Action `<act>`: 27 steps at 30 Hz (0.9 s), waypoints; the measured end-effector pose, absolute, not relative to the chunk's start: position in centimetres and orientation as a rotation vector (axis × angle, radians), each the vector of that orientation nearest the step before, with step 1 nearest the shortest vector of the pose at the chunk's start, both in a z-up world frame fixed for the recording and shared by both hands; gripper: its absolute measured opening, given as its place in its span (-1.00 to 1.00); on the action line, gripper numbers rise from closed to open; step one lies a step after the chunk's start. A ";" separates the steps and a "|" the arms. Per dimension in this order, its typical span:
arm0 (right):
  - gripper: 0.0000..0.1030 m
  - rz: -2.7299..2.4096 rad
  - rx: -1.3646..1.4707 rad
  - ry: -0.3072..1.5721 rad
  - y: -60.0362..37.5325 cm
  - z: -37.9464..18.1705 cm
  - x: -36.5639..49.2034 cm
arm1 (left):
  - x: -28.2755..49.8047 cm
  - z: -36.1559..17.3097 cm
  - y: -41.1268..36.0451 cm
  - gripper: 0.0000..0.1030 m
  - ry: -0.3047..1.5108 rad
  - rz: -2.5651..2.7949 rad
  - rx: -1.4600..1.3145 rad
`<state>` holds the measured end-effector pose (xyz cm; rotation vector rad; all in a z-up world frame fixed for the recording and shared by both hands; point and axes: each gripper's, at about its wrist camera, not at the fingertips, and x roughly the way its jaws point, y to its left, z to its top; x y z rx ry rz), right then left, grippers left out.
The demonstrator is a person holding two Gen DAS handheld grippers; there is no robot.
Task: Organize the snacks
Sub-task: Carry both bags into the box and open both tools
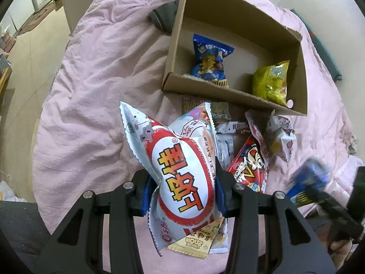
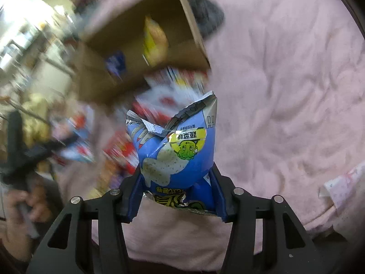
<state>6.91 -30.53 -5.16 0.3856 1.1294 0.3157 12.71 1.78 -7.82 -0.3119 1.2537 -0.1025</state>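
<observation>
While two bags are sitting in the box [image 1: 228, 6], I'm clamping a white bag [image 1: 182, 178] in the left gripper [image 1: 182, 196], a blue bag [image 2: 178, 157] in the right gripper [image 2: 175, 196]; the pile [image 1: 248, 150] beside the box is waiting.

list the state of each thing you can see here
cardboard box: open, on the pink blanket
left gripper: shut on the red-and-white snack bag
right gripper: shut on the blue snack bag
yellow snack bag: in box
blue star bag: in box
</observation>
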 end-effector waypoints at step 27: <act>0.05 0.385 0.488 0.921 -28.7 -2.2 8.7 | 11.3 -2.8 0.0 -0.25 1.043 -0.105 -0.155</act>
